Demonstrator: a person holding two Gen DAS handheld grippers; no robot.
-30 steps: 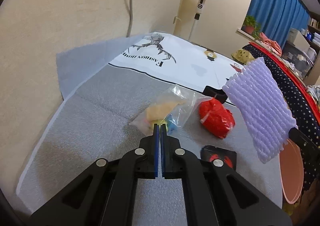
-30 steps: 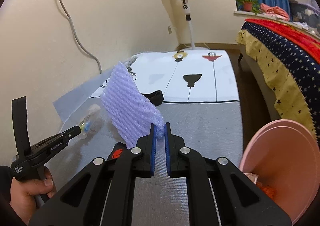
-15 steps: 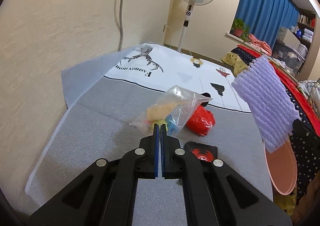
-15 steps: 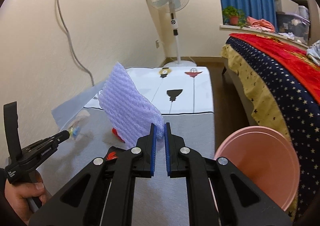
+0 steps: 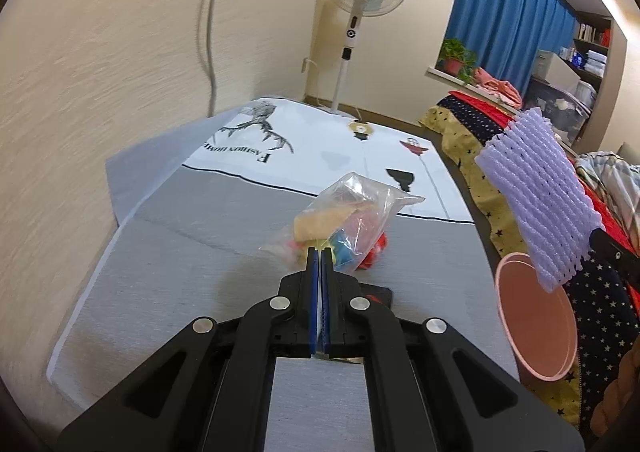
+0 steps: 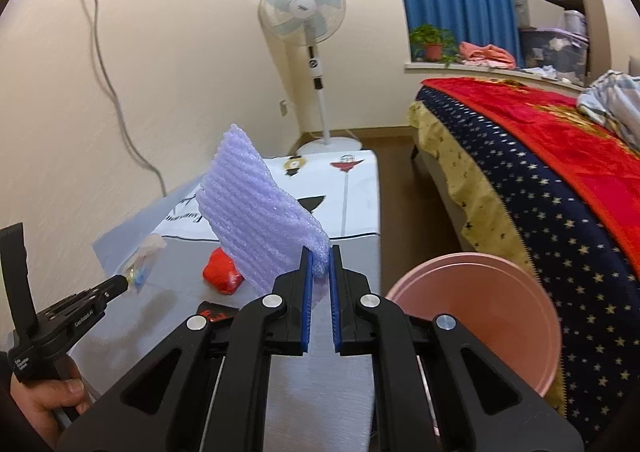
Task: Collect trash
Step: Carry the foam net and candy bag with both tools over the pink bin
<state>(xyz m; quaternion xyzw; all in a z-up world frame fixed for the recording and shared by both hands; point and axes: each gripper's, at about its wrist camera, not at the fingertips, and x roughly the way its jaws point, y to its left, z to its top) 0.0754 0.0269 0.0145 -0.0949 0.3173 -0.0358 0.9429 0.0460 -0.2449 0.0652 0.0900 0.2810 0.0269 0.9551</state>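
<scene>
Lilac foam netting (image 6: 256,228) pinched in right gripper (image 6: 318,257) tips, clear plastic bag (image 5: 344,220) clamped in left gripper (image 5: 319,257), both off table.

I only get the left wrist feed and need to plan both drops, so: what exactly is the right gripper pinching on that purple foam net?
Observer: The right gripper is shut on a bottom corner of the purple foam net, and the net stands up and leans away to the left.
Operator: Is my left gripper's clear plastic bag off the table?
Observer: Yes. From the right wrist view the left gripper holds the clear plastic bag in the air above the grey cloth.
Operator: What trash is left lying there?
Observer: A crumpled red bag and a black-and-red wrapper.
Operator: Where's the pink bin?
Observer: The pink bin stands right of the table, beside the bed.
</scene>
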